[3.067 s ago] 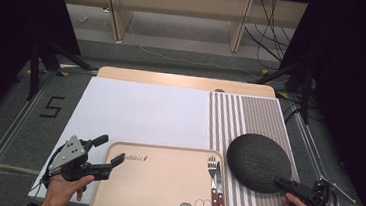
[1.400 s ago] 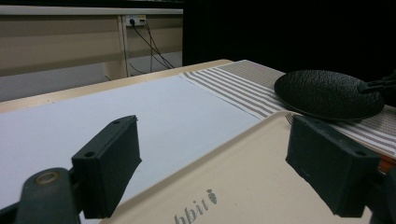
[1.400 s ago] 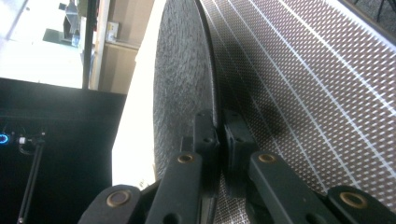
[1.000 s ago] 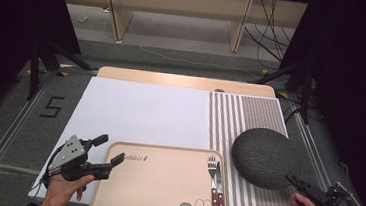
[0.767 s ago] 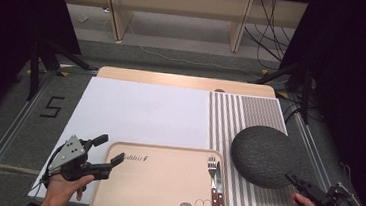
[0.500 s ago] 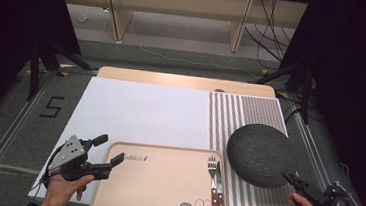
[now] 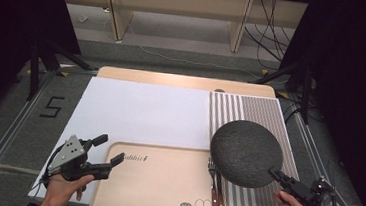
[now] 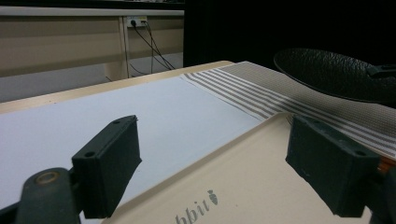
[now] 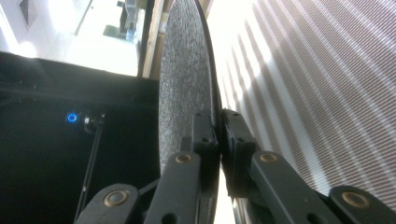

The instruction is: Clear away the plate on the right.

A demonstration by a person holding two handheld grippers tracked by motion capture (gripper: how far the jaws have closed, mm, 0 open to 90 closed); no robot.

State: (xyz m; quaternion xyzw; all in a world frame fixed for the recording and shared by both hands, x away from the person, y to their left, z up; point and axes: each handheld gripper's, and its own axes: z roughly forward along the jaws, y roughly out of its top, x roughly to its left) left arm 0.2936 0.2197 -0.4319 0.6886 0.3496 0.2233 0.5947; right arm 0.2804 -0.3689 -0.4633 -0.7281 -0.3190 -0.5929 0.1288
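Jaws of the right gripper (image 7: 276, 175) pinch the round dark grey plate (image 7: 246, 152), now lifted toward the tray; left jaws apart.

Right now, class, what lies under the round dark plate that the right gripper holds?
Under the dark plate, gripped at its rim by the right gripper, lies the striped placemat. Its left edge overlaps the fork and knife tips. The covered mat cannot be seen.
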